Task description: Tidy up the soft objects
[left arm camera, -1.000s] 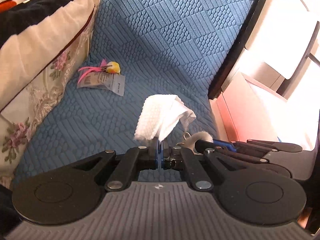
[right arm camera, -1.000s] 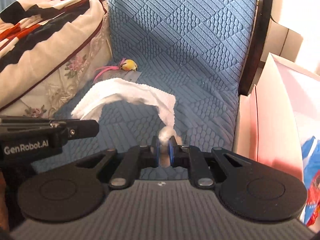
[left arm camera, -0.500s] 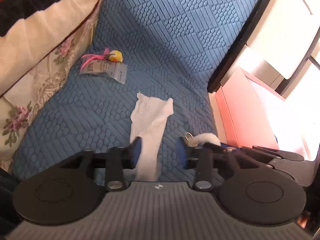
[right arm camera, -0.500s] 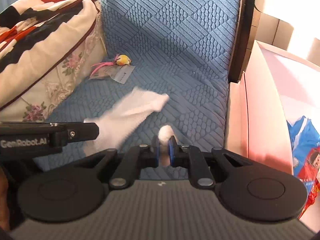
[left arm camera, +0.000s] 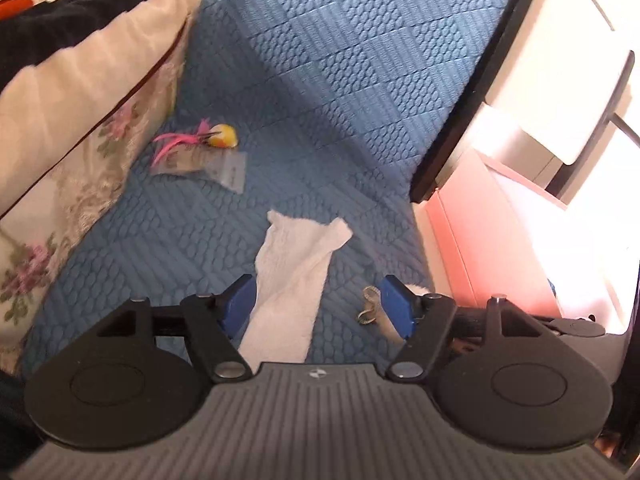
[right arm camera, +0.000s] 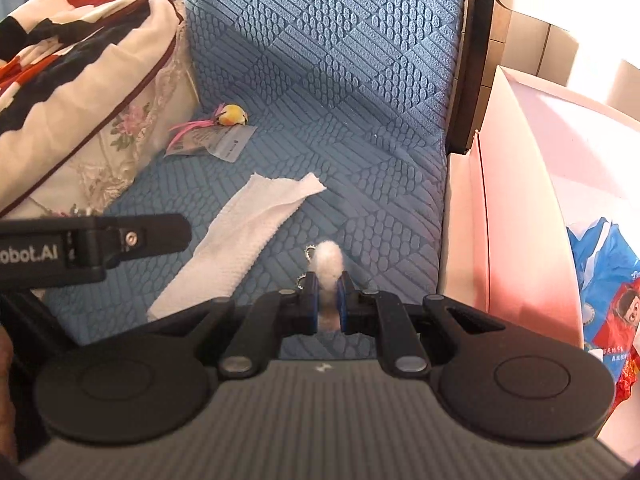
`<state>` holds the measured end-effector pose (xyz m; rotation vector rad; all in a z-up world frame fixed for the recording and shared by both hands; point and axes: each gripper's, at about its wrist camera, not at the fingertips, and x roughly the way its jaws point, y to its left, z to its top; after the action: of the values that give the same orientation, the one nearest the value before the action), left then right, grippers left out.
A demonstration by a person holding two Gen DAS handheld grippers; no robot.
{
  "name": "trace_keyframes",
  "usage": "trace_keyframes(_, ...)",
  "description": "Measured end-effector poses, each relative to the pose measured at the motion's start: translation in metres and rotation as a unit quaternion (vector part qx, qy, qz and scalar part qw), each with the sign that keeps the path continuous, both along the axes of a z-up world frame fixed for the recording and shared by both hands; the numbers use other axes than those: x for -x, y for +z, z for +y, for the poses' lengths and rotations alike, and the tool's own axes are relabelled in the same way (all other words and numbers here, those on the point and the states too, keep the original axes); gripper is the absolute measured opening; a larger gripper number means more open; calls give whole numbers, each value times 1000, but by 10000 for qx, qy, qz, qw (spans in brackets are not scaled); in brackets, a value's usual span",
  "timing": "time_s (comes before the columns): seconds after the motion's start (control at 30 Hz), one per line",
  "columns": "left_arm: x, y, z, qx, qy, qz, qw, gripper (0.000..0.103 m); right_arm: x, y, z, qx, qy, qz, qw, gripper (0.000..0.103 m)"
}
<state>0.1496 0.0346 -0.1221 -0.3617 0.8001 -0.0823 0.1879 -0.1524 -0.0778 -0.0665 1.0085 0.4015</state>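
A white textured cloth (left arm camera: 294, 276) lies flat on the blue quilted seat (left arm camera: 320, 120); it also shows in the right wrist view (right arm camera: 244, 240). My left gripper (left arm camera: 318, 312) is open just above the cloth's near end, not touching it. My right gripper (right arm camera: 327, 308) is shut on a small white fluffy pompom keychain (right arm camera: 328, 262) with a metal ring, held over the seat right of the cloth. The keychain's ring (left arm camera: 370, 306) shows beside my left gripper's right finger. A yellow toy with pink feathers (right arm camera: 232, 115) lies on a clear packet at the back left.
A floral cushion (left arm camera: 80, 160) under a striped blanket (right arm camera: 72, 40) fills the left side. A pink box (right arm camera: 516, 200) stands right of the seat, with a blue and red bag (right arm camera: 608, 280) inside. The seat's dark frame (right arm camera: 472, 60) rises at the right.
My left gripper opened and let go of the white cloth, which dropped and now lies flat on the seat. My right gripper stays shut on the pompom keychain.
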Motion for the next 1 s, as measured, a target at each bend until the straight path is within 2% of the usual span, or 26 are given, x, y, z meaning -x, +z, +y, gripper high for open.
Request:
trace_keyframes(0.17,-15,-12,-3,-82,-159,23,9998,72,-2,-5,3,72,41,62,9999,13)
trace_keyframes(0.4,-27,-32,-4,-637,-25,190,9978,72,-5,-13,3,159,17,190,9997,13)
trace_keyframes(0.5,-30,-38,-7,-743,-105,231,9969,71,-7,-18,1,224,-35,269,9994,13)
trace_keyframes(0.7,-30,-51,-19,-1163,-285,459,9917,59,-12,-23,-6,157,-232,344,9990,13)
trace_keyframes(0.83,-31,-62,-21,-1230,-313,700,9894,46,-13,-23,-6,95,-251,334,9991,13)
trace_keyframes(0.9,-29,-63,-23,-1323,-313,646,9886,45,-13,-23,-5,90,-229,320,9992,13)
trace_keyframes(1.0,-29,-64,-22,-1300,-306,632,9890,35,-13,-22,-5,88,-209,323,9992,13)
